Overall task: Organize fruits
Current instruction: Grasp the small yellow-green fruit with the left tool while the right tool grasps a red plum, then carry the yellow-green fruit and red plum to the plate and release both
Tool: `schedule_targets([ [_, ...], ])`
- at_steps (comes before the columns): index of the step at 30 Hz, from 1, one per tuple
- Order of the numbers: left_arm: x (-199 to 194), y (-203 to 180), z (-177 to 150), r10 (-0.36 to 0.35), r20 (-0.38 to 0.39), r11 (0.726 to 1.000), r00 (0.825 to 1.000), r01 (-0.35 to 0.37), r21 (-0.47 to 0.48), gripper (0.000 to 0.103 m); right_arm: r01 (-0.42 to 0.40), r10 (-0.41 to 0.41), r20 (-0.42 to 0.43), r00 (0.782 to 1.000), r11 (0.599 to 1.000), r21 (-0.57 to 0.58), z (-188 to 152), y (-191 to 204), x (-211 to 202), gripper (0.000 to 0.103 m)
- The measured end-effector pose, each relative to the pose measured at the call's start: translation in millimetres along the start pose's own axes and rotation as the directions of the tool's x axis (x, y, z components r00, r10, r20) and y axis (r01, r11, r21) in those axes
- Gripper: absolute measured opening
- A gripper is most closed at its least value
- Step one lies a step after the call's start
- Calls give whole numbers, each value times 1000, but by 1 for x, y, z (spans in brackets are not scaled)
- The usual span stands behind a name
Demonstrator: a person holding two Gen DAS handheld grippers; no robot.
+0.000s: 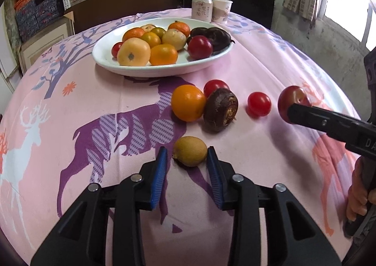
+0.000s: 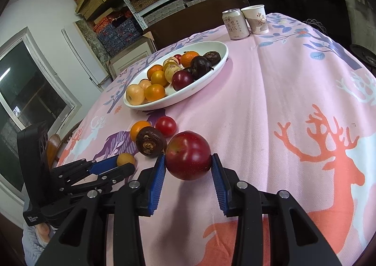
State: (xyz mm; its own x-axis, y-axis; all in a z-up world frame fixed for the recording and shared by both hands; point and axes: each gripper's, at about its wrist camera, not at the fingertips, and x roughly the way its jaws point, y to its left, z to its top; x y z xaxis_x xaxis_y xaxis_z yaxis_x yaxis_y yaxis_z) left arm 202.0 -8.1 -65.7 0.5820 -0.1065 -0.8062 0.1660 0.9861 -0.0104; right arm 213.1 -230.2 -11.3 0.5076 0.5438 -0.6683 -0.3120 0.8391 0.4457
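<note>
Right gripper (image 2: 188, 160) has its blue-padded fingers (image 2: 158, 175) clamped on a large dark-red round plum (image 2: 188, 155), one pad on each side, fruit at the fingertips and apparently lifted just off the pink deer-print cloth on the desk (image 2: 293, 101). Grip across the widest part, likely so the smooth skin does not slip during carry.

Left gripper (image 1: 187, 156) is narrowed around a small brownish-yellow oval fruit (image 1: 190, 154) lying on the cloth. The right finger's pad touches it; the left finger (image 1: 159, 179) shows a slim gap, so no full grip yet. Fruit sits right at the fingertips, centred between them.

Beyond the left fingers, near: an orange round citrus (image 1: 188, 102), a dark brown wrinkled fruit (image 1: 221, 109) touching it, and two small red tomatoes (image 1: 259, 104), all loose on the cloth.

Farther ahead of both sets of fingers: a white oval ceramic plate (image 1: 103, 54) already loaded with mixed fruit, probable drop target. Both hands working at once looks meant to clear strays faster.
</note>
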Motion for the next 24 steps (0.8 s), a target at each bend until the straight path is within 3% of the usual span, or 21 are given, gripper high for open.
schedule_targets([
  [6,-3,0,0,-10,19,1000,1000,10,-11,29,1,-1,-3,1000,1000,-2,0,0,0,40],
  [18,-24,21,16,-54,101,994,993,63,-86,29,2,-2,-14,1000,1000,-24,0,3,4,40],
  [24,-36,29,32,-33,146,996,989,45,-80,29,-7,7,18,1000,1000,-9,12,4,0,40],
])
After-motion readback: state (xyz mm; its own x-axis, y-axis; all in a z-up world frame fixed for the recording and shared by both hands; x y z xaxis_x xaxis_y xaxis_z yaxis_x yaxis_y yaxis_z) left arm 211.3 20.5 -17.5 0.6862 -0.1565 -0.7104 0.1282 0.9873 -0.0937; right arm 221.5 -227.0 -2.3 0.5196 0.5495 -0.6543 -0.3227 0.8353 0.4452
